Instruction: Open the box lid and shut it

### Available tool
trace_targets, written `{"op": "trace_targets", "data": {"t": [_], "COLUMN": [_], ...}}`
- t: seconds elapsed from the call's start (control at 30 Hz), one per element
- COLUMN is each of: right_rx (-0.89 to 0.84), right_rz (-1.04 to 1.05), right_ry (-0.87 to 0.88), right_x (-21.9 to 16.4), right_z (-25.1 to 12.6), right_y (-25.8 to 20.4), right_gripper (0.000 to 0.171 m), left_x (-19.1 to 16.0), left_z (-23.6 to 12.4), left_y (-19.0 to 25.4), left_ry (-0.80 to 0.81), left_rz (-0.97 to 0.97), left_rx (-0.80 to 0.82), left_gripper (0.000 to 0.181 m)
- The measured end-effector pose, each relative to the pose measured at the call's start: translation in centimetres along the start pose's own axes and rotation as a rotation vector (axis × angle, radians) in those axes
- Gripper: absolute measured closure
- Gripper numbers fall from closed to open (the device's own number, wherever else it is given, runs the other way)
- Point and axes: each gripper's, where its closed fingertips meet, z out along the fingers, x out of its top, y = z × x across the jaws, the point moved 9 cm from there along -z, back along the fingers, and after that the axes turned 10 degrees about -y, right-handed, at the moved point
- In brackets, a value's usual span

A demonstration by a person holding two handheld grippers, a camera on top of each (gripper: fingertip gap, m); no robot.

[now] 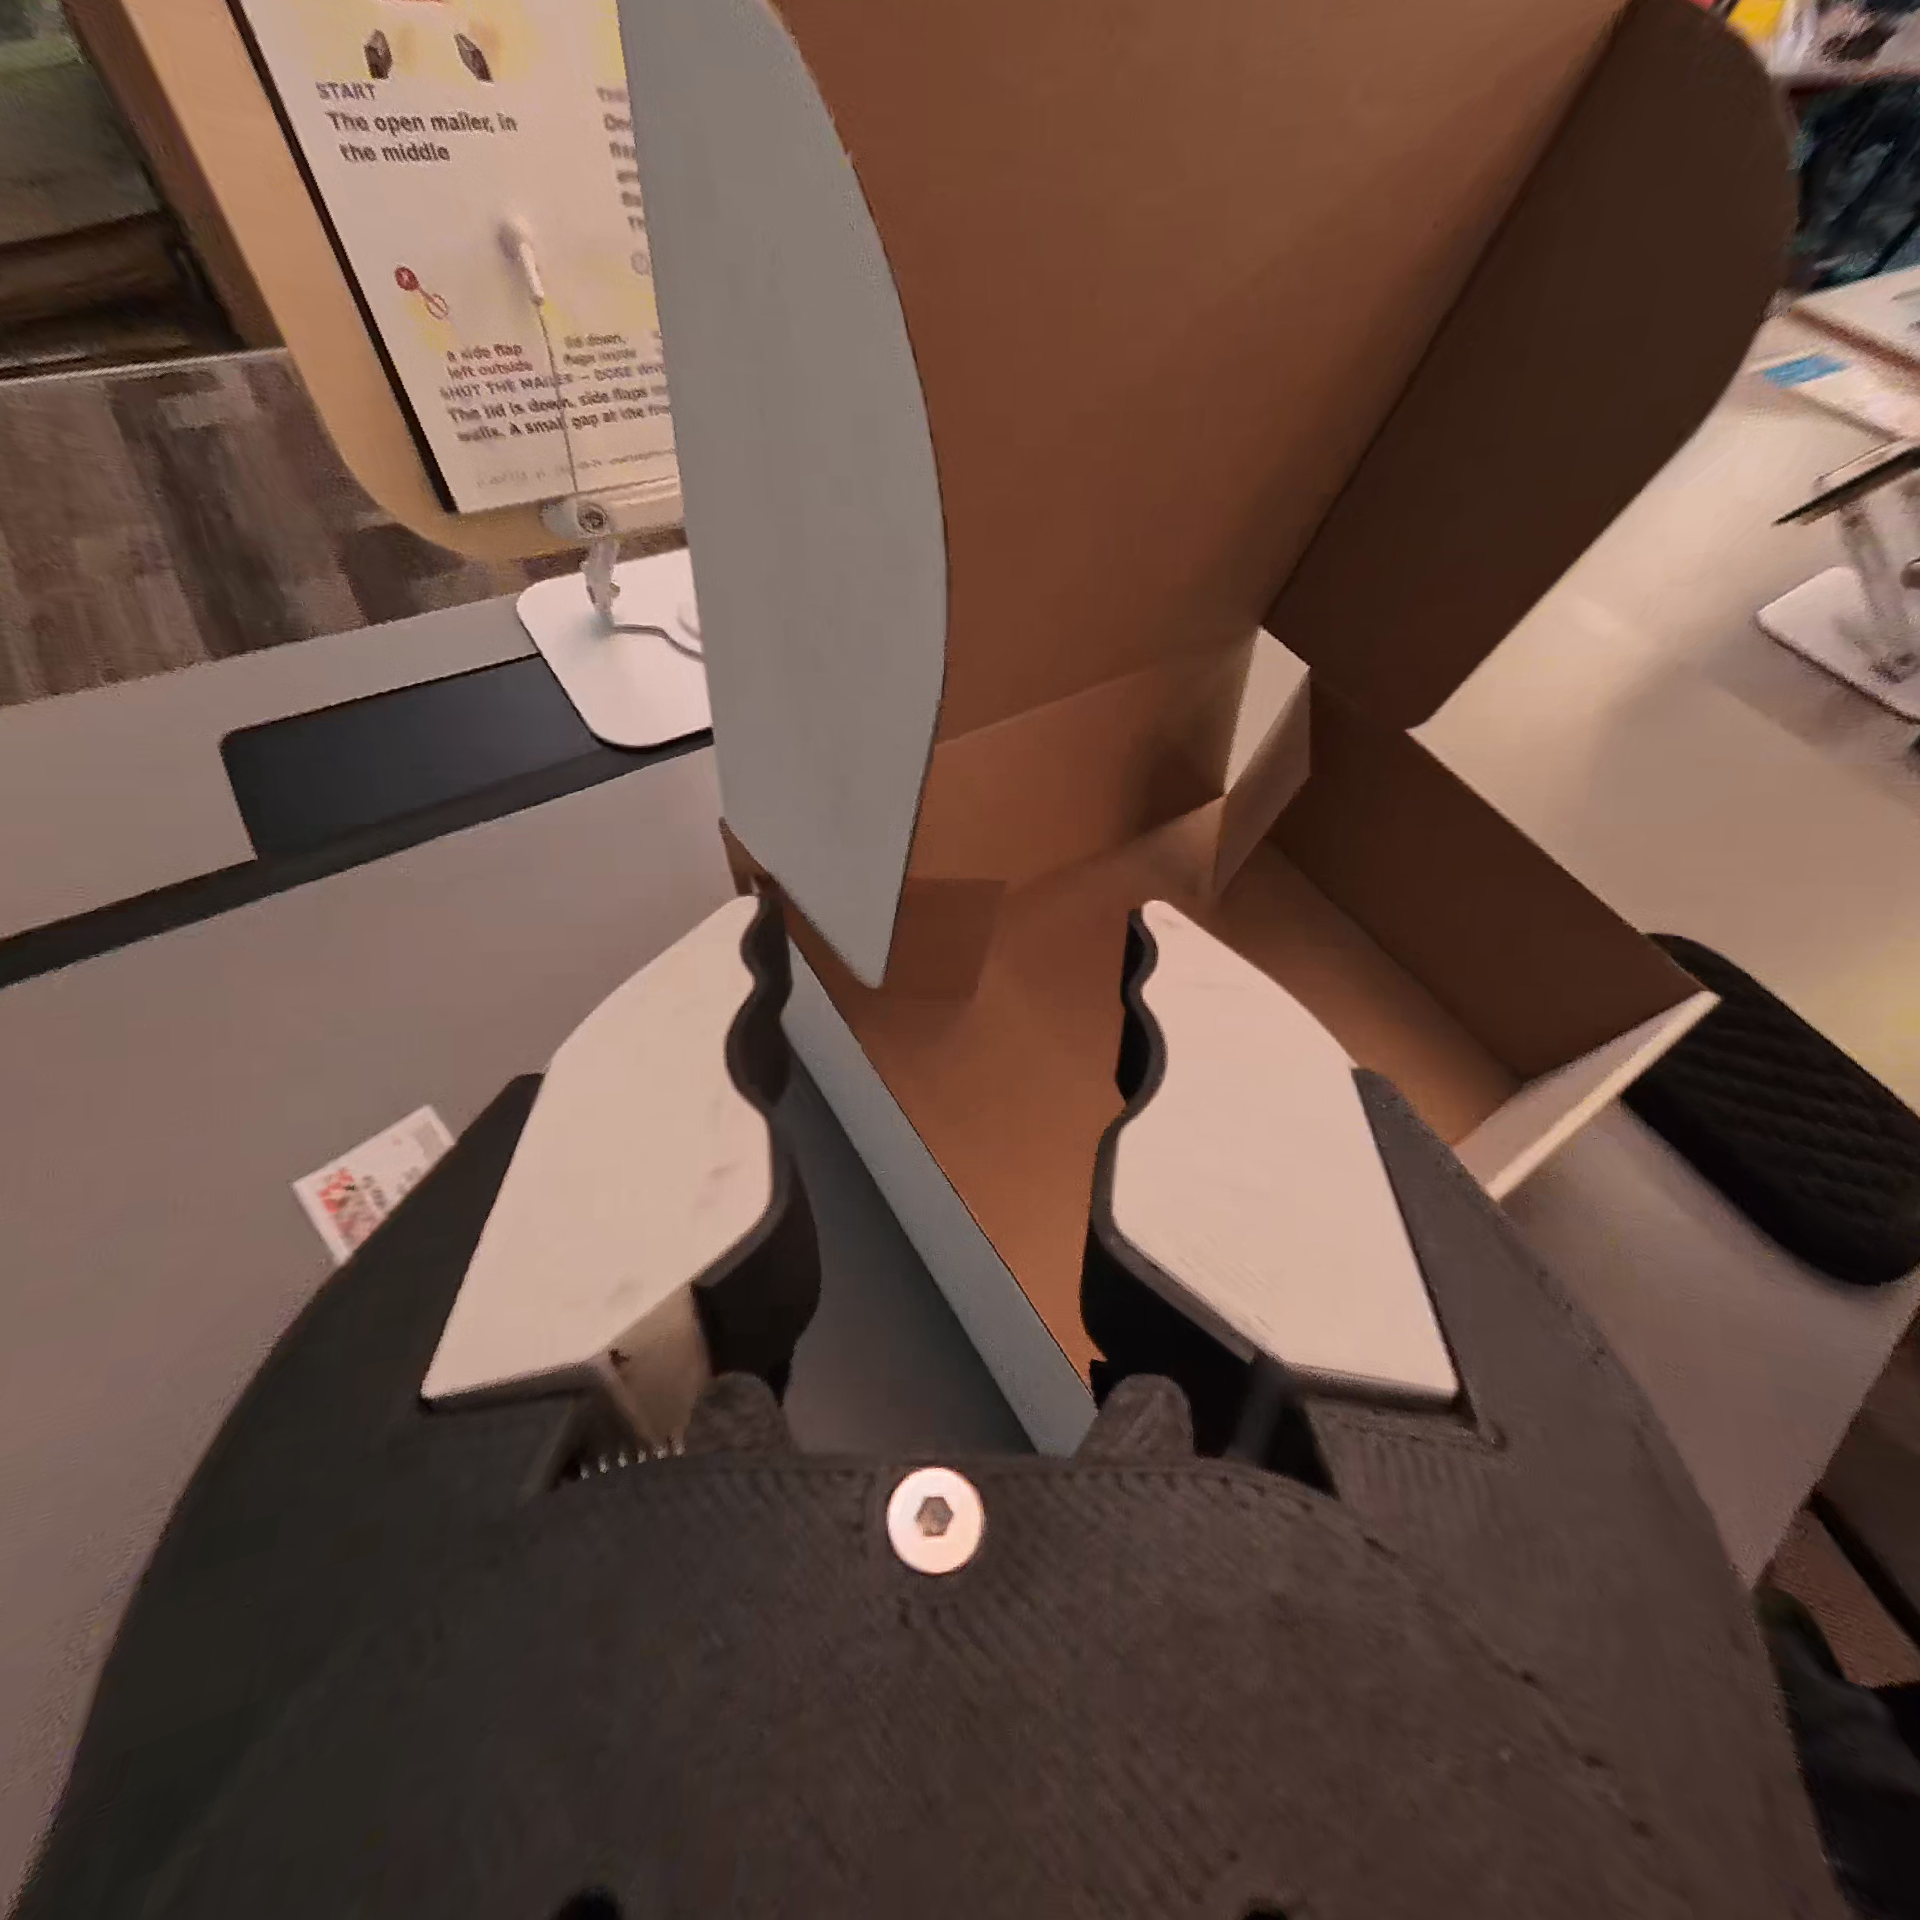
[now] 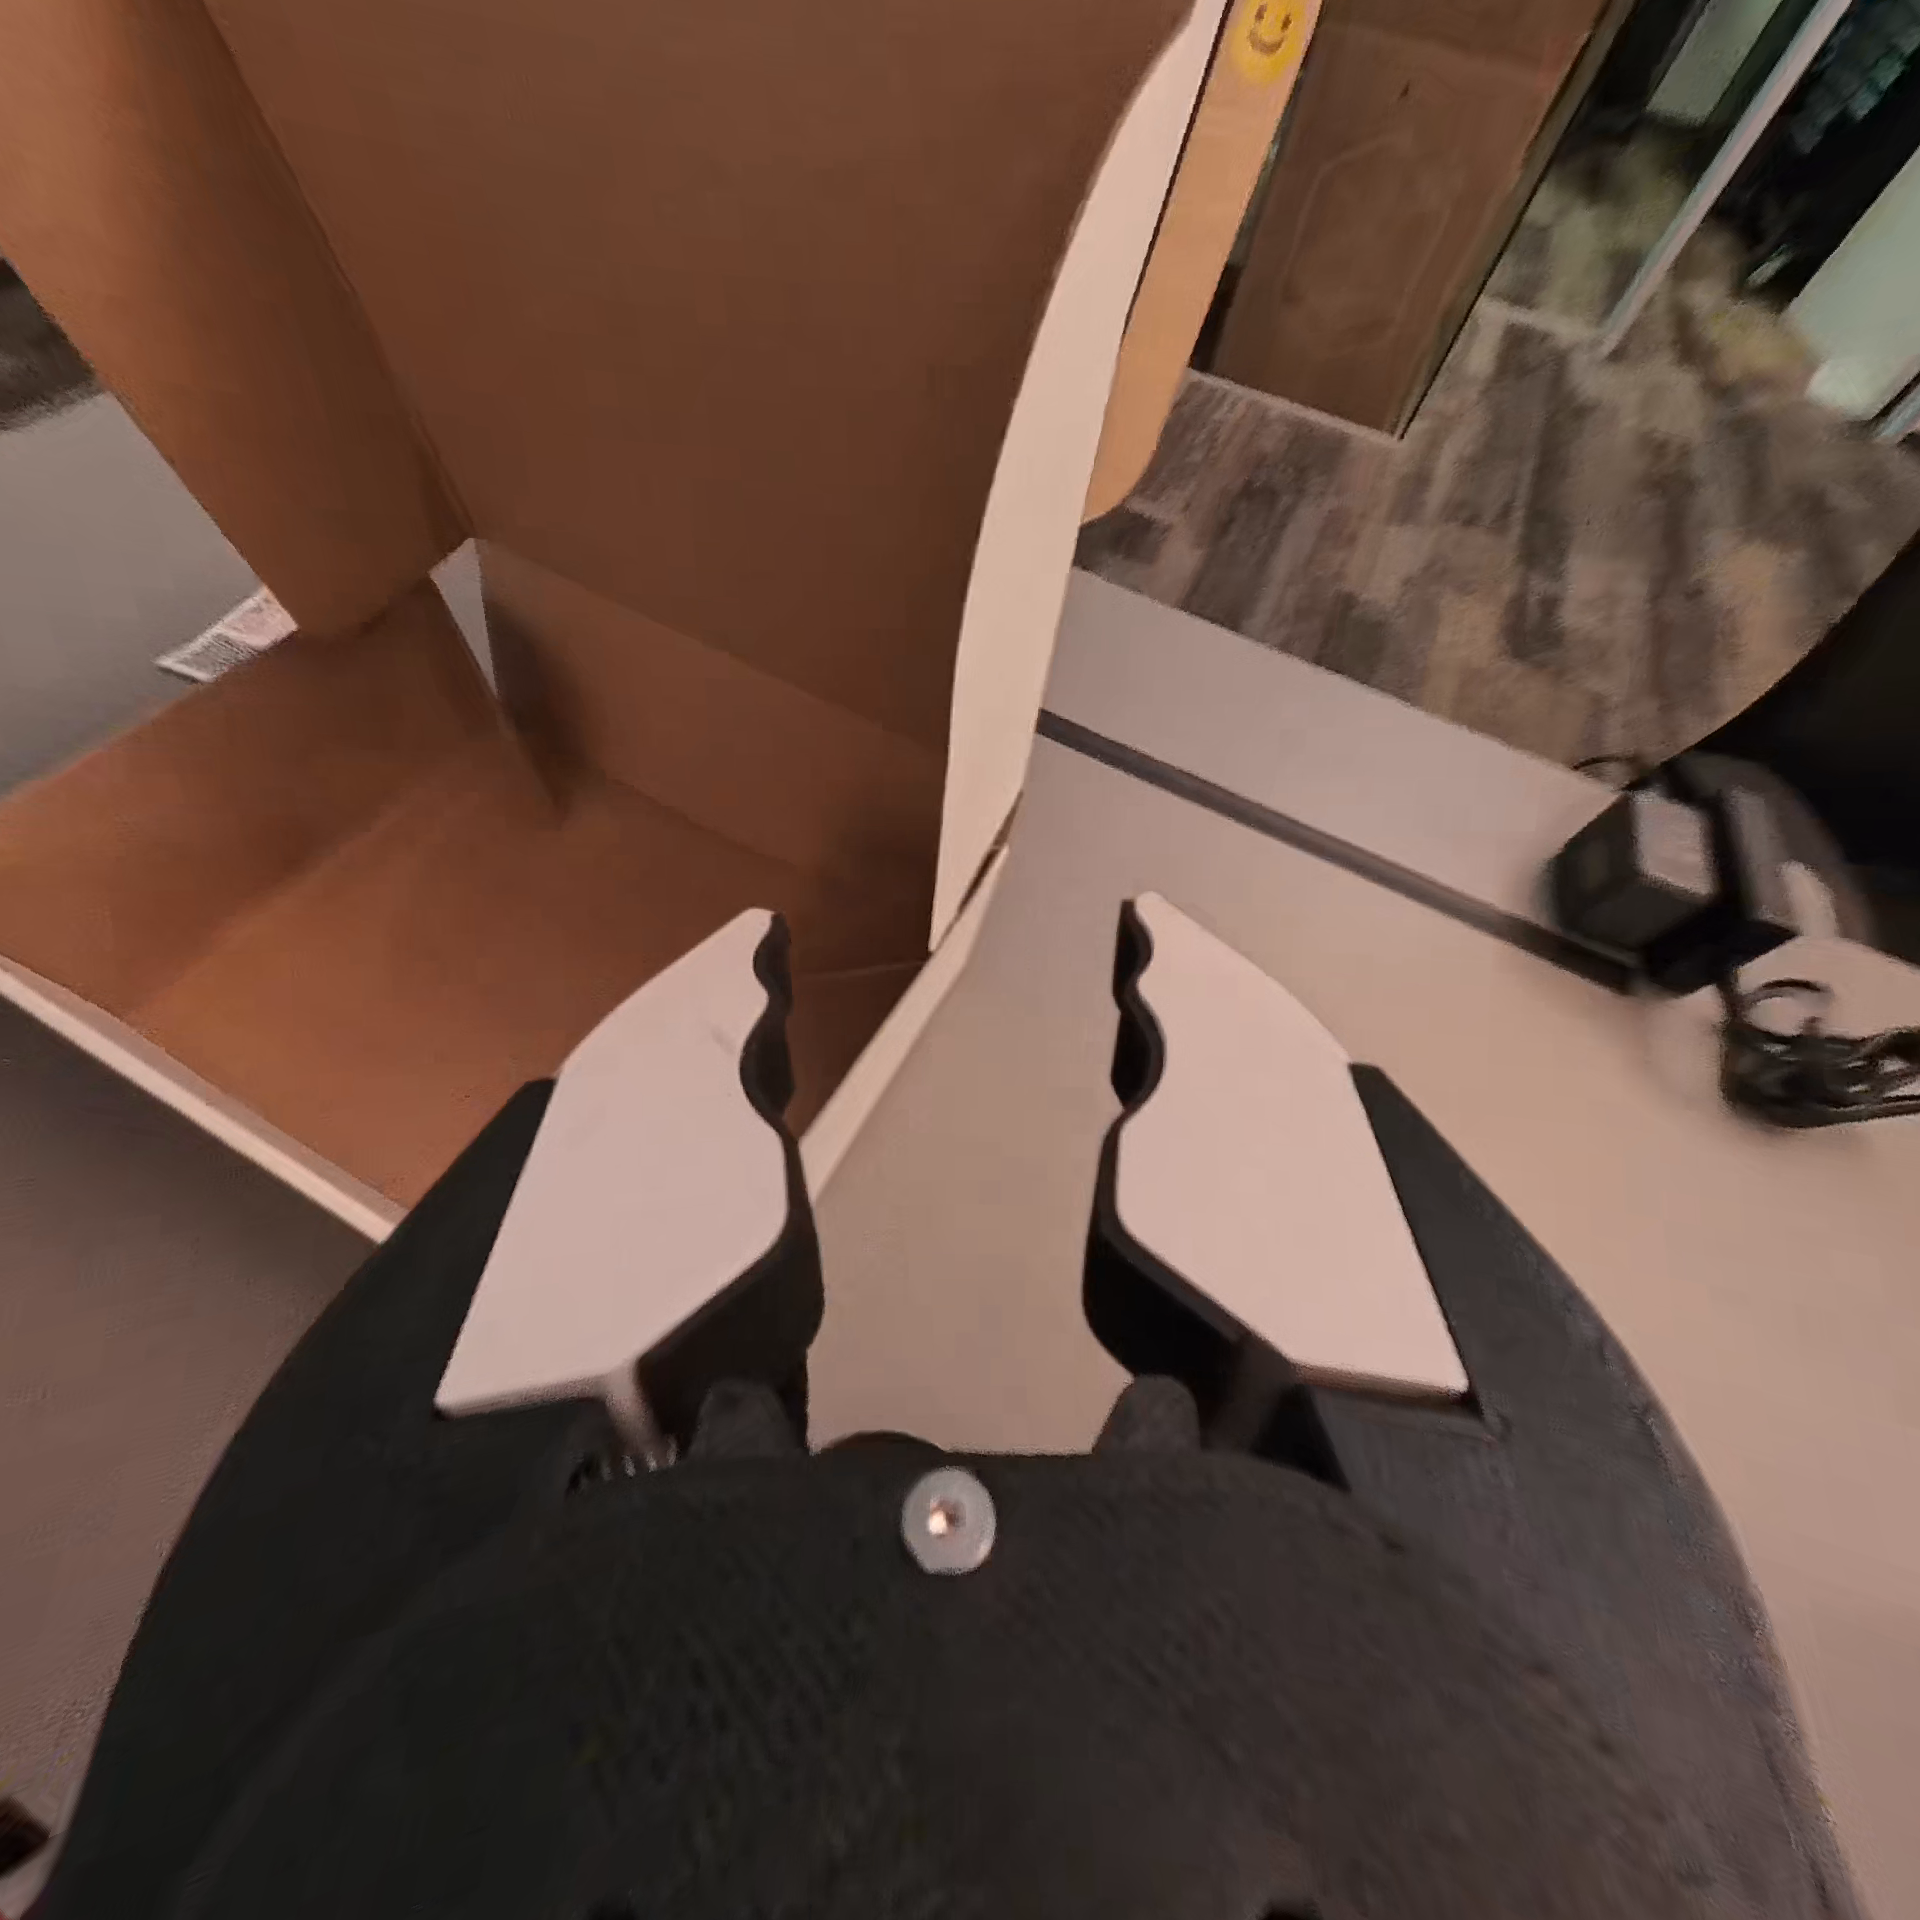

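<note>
Box (image 1: 1195,1060) lid (image 1: 1143,364) upright; left tool (image 1: 951,914) wide, straddling side wall; right tool (image 2: 951,920) wide, empty

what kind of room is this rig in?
Likely an office or lab desk set up for data collection. An open cardboard box sits on a grey table, a printed instruction sheet stands on a stand behind it, and patterned carpet covers the floor.

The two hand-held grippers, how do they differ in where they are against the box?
The left hand-held gripper straddles the box's left wall; the right hand-held gripper straddles its right wall. The left's right finger lies over the brown inside, the right's left finger does. Both stand open, gripping nothing, with the lid upright.
</note>
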Motion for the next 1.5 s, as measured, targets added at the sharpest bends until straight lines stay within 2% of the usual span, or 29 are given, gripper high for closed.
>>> {"op": "trace_targets", "data": {"t": [0.03, 0.13, 0.27, 0.33, 0.4, 0.47, 0.6, 0.67, 0.8, 0.87, 0.93, 1.07, 1.17, 1.37, 1.5], "right_rx": [-0.020, -0.054, 0.061, 0.100, 0.210, 0.356, 0.574, 0.660, 0.812, 0.918, 0.935, 1.001, 1.050, 1.146, 1.183], "right_rz": [-0.025, -0.032, -0.019, -0.043, -0.044, -0.041, 0.024, 0.024, 0.060, 0.091, 0.088, 0.081, 0.014, -0.025, -0.069], "right_ry": [0.015, 0.077, 0.176, 0.192, 0.224, 0.262, 0.290, 0.267, 0.273, 0.264, 0.270, 0.307, 0.229, 0.200, 0.121], "right_x": [-0.3, -1.3, -2.9, -4.5, -6.3, -7.9, -9.0, -9.0, -8.2, -7.9, -7.9, -7.5, -7.0, -5.8, -5.8], "right_z": [-0.7, -1.9, -1.8, -1.0, 0.8, 3.3, 9.3, 11.5, 14.2, 15.1, 16.2, 18.0, 19.5, 21.4, 22.7], "right_y": [0.0, 0.4, 0.9, 1.6, 2.3, 2.6, 3.3, 3.8, 5.9, 6.9, 7.9, 8.2, 7.6, 7.8, 7.7], "right_gripper": [0.110, 0.110, 0.108, 0.106, 0.103, 0.094, 0.076, 0.074, 0.067, 0.060, 0.053, 0.038, 0.032, 0.031, 0.031], "left_x": [-0.5, -1.9, -4.5, -6.0, -7.1, -7.6, -6.7, -6.0, -4.8, -4.3, -3.8, -3.7, -3.7, -3.0, -3.3], "left_z": [0.0, 0.1, -0.7, -1.0, -1.1, -0.6, 2.8, 4.5, 7.3, 9.0, 10.5, 13.3, 14.7, 16.3, 17.0], "left_y": [0.0, -0.1, -0.9, -1.8, -3.4, -5.4, -9.3, -10.4, -11.6, -12.0, -12.0, -11.8, -11.6, -11.8, -12.2], "left_ry": [0.007, 0.009, 0.046, 0.043, 0.060, 0.086, 0.111, 0.139, 0.149, 0.111, 0.103, 0.102, 0.059, -0.024, -0.064], "left_rz": [-0.009, -0.028, -0.022, 0.004, 0.038, 0.047, 0.022, 0.026, 0.035, 0.065, 0.090, 0.121, 0.184, 0.231, 0.250], "left_rx": [-0.022, -0.065, -0.074, -0.080, -0.099, -0.172, -0.353, -0.431, -0.563, -0.572, -0.620, -0.753, -0.786, -0.845, -0.898], "left_gripper": [0.120, 0.119, 0.116, 0.114, 0.114, 0.116, 0.113, 0.109, 0.099, 0.084, 0.074, 0.068, 0.057, 0.051, 0.049]}}
